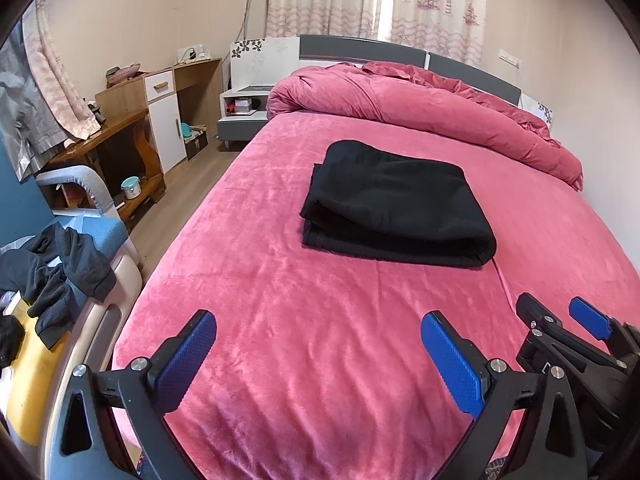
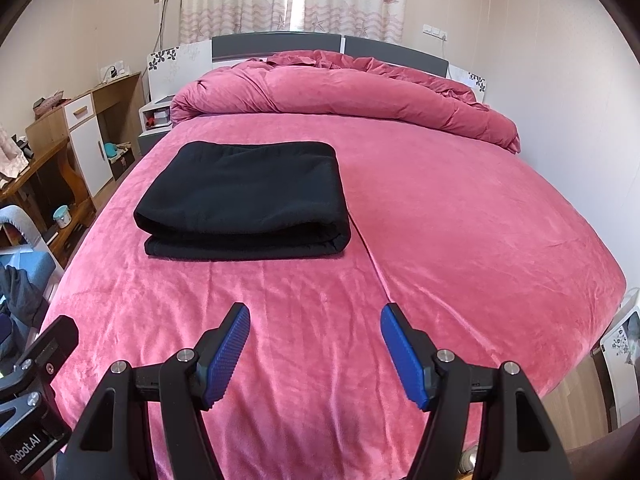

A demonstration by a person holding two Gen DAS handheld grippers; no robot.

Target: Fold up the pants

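Pink bed point(image 2: 460, 220) holds folded black pants point(image 2: 244, 200), long axis lying crosswise.

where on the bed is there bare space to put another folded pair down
Bare sheet lies right of the folded black pants, out to the bed's right edge, and between pants and both open grippers. The rolled duvet crowds the headboard end.

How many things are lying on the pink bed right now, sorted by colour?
Black: 1, the folded pants
Pink: 1, the rolled-up duvet by the headboard
Total: 2 on the bed
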